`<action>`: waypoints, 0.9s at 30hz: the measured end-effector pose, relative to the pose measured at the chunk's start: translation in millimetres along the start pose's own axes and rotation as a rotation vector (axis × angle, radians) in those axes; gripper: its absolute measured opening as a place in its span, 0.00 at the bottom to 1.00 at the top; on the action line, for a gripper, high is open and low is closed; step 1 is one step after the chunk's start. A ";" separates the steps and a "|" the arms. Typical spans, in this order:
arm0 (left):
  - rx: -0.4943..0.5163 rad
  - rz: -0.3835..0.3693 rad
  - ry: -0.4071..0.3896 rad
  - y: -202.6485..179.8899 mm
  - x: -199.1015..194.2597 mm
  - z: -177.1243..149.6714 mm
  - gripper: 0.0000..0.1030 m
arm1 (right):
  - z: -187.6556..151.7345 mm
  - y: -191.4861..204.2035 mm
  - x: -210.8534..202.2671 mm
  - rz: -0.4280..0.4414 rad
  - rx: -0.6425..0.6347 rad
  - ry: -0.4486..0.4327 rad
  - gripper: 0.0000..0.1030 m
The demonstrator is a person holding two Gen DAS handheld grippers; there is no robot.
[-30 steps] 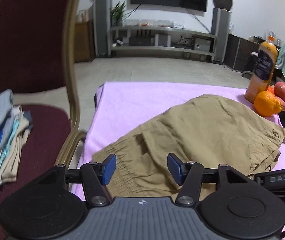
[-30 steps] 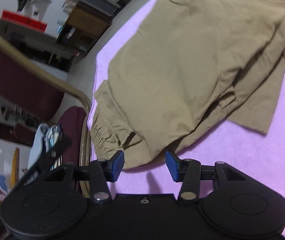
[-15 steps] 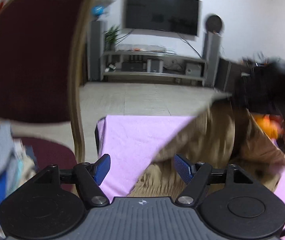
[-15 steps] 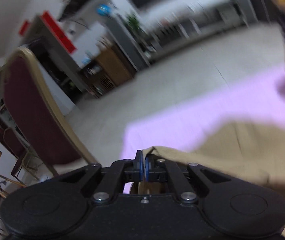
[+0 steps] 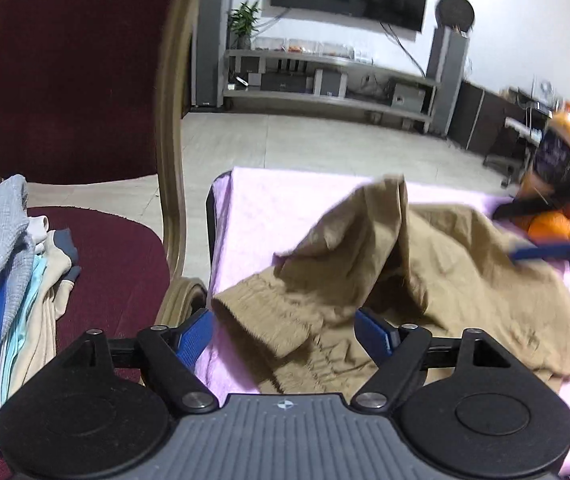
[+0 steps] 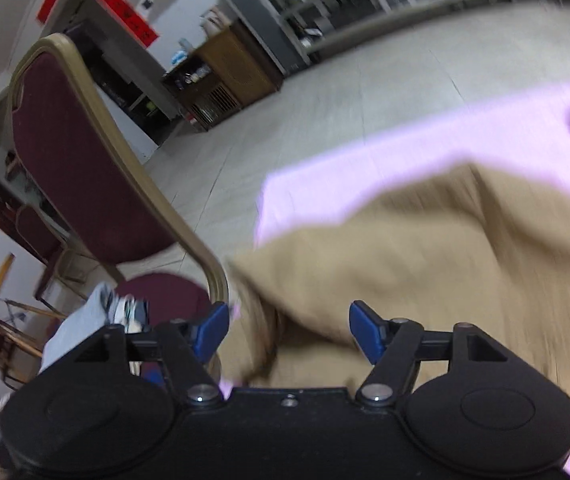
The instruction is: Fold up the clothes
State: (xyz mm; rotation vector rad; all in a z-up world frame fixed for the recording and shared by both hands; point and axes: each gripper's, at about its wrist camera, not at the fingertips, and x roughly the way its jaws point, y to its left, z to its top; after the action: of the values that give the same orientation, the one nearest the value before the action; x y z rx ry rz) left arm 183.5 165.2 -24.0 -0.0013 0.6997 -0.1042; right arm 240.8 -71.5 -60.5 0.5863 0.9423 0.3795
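Right wrist view was smeared with motion blur, so the weave and seams of the tan garment (image 6: 425, 272) could not be made out, and the right edge of the frame dissolved into a dark and orange smudge that could not be identified. One garment lay rumpled on the pink cloth (image 6: 425, 136) covering the table, reaching toward the table's left edge, its gathered waistband end nearest the cameras. The right gripper (image 6: 289, 330) had its two blue pads wide apart over the fabric, clamping nothing. From the left wrist view, the left gripper (image 5: 283, 334) likewise stood with jaws apart, one pad at the table's left edge and the other over the garment; a peak of cloth stood raised near the middle. At the far right corner some orange fruit (image 5: 553, 226) and an orange bottle (image 5: 553, 152) were blurred and partly cut off. One maroon chair (image 5: 73, 80) stood just beside the table's left edge, and on its seat rested one stack of folded clothes (image 5: 5, 280), cut off by the frame, its pieces too overlapped to count.
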 end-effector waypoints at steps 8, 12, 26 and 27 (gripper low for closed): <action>0.246 0.069 0.011 -50.9 23.4 -13.7 0.77 | -85.7 -105.7 -1.4 0.082 0.406 0.113 0.48; 0.323 0.169 0.029 -60.8 52.2 -11.8 0.67 | -100.6 -122.4 4.7 0.101 0.471 0.123 0.48; 0.325 0.313 -0.025 -55.3 64.1 10.4 0.12 | -94.9 -122.6 16.1 0.036 0.400 -0.053 0.03; 0.280 0.279 -0.023 -53.3 55.1 12.7 0.12 | -89.5 -119.9 9.1 0.022 0.365 -0.067 0.03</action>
State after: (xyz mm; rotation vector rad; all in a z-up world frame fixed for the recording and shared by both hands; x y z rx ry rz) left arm 228.5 106.4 -47.8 0.3621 0.6519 0.0663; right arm 176.8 -133.4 -181.1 0.9370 0.9471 0.2061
